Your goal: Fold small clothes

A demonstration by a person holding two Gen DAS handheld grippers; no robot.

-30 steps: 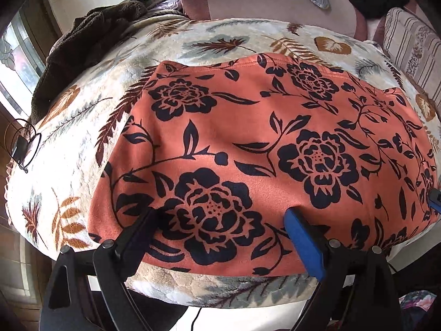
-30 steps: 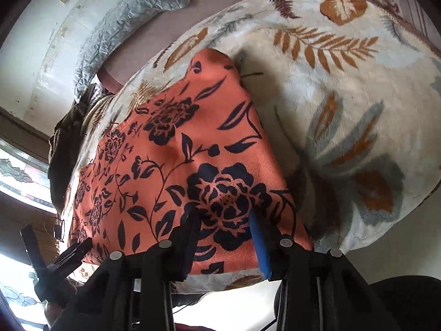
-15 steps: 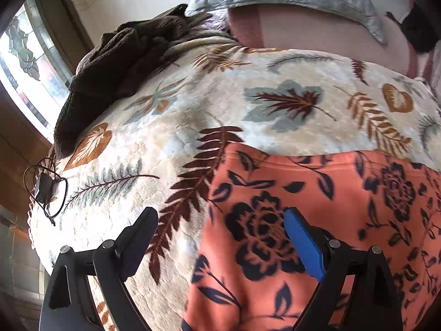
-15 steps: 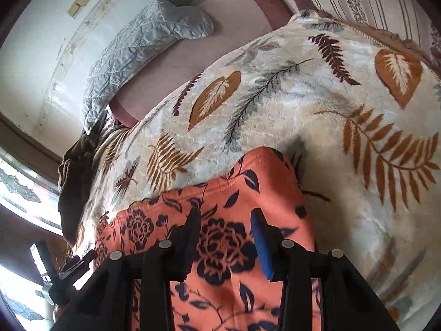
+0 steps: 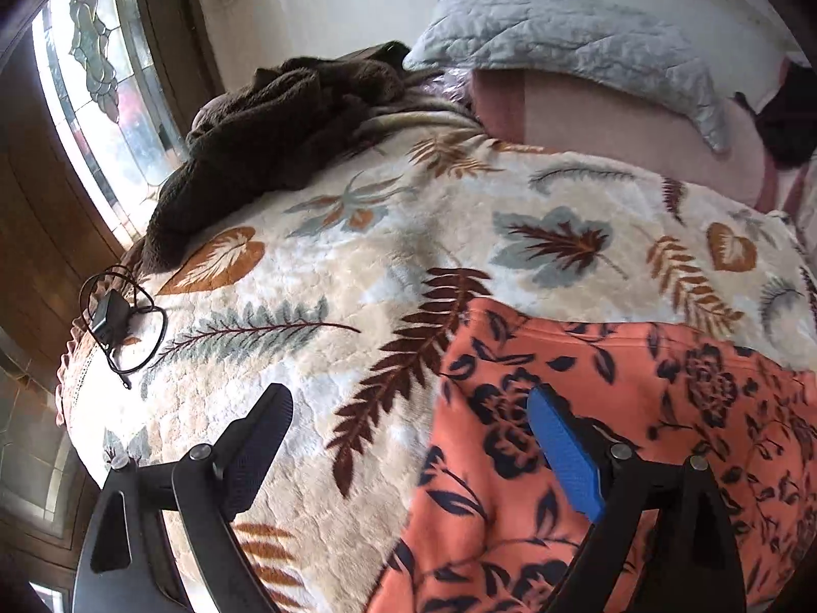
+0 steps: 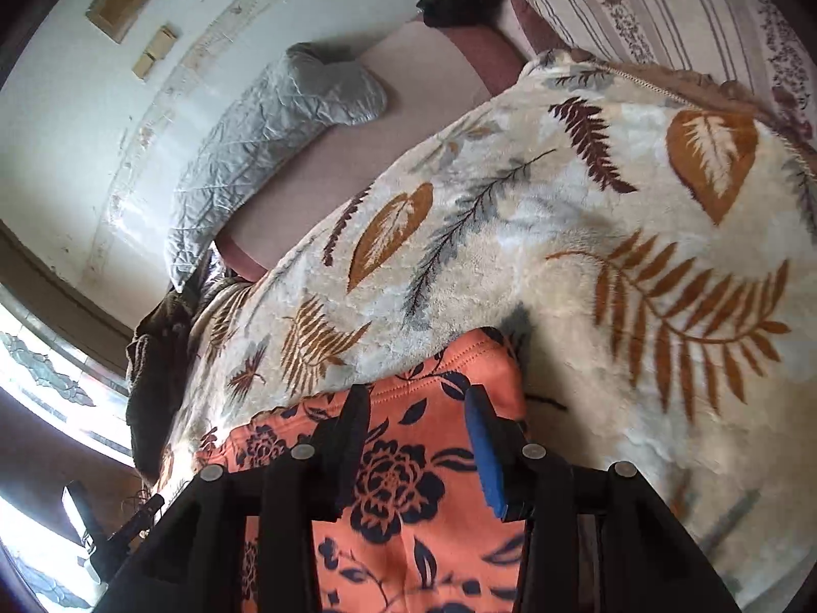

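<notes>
I see the orange floral garment (image 5: 613,408) flat on the leaf-pattern blanket (image 5: 357,235) of the bed, its long axis running from 9 to 3 o'clock. My left claw (image 5: 408,444) is spread wide, empty, over the garment's left corner at 3 o'clock. My right claw (image 6: 418,439) is partly spread, empty, above the right corner at 12 o'clock.

Ahead of your fingers: a leaf-print blanket (image 5: 357,265), grey pillow (image 5: 561,36), pale wall (image 6: 76,117); daylit patterned window (image 5: 97,102) far left.
</notes>
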